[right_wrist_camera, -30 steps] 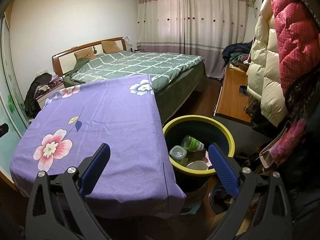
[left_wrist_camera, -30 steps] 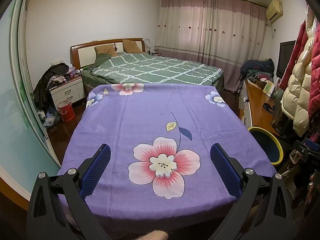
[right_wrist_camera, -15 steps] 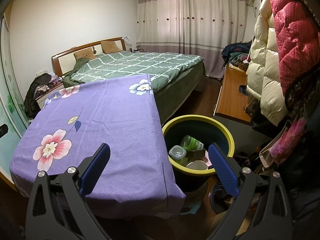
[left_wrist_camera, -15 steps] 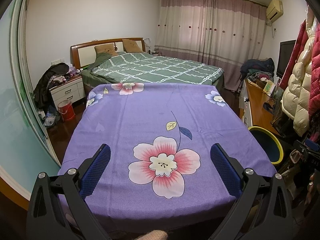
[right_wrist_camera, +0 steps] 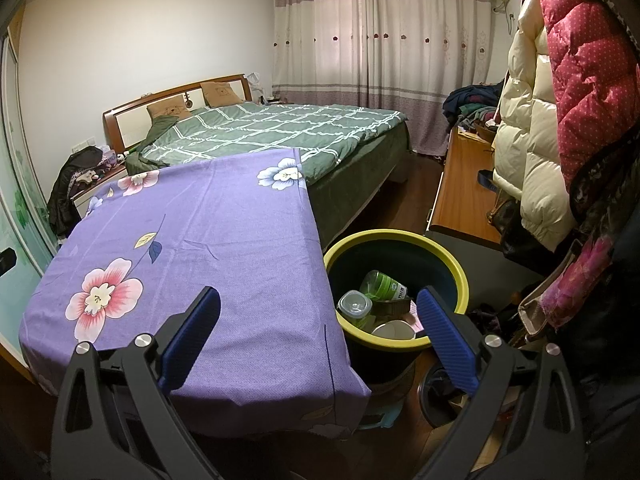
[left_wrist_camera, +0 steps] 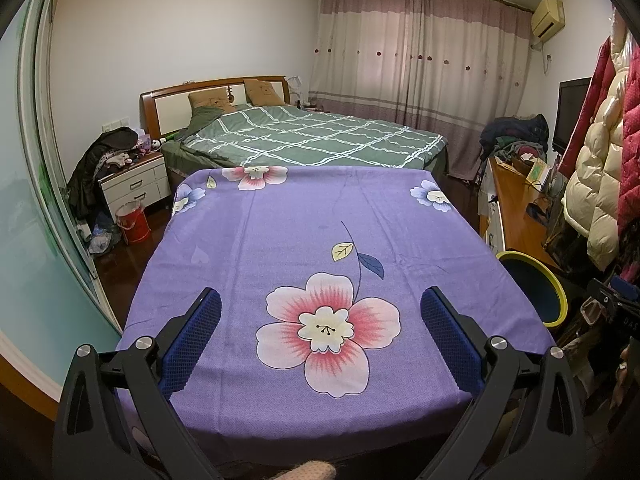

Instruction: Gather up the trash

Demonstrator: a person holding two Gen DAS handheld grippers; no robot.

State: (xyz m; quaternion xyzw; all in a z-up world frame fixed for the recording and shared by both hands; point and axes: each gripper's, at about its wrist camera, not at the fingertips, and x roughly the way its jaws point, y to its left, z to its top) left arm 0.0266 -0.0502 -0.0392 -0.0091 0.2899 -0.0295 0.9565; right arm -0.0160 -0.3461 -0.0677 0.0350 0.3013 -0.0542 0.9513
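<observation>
A dark bin with a yellow rim (right_wrist_camera: 460, 272) stands on the floor right of the table; in the left wrist view its rim (left_wrist_camera: 554, 280) shows at the right edge. Inside lie a green plastic bottle (right_wrist_camera: 380, 284), a clear lidded jar (right_wrist_camera: 354, 304), a white cup (right_wrist_camera: 394, 330) and a dark carton. My right gripper (right_wrist_camera: 318, 302) is open, held over the table's right edge and the bin. My left gripper (left_wrist_camera: 320, 304) is open above the purple flowered tablecloth (left_wrist_camera: 304, 232), nothing between its fingers.
A bed with a green checked quilt (left_wrist_camera: 312, 140) lies beyond the table. A white nightstand (left_wrist_camera: 134, 186) and red bucket (left_wrist_camera: 132, 224) stand at left. A wooden desk (right_wrist_camera: 464, 184) and hanging puffer coats (right_wrist_camera: 532, 140) crowd the right side.
</observation>
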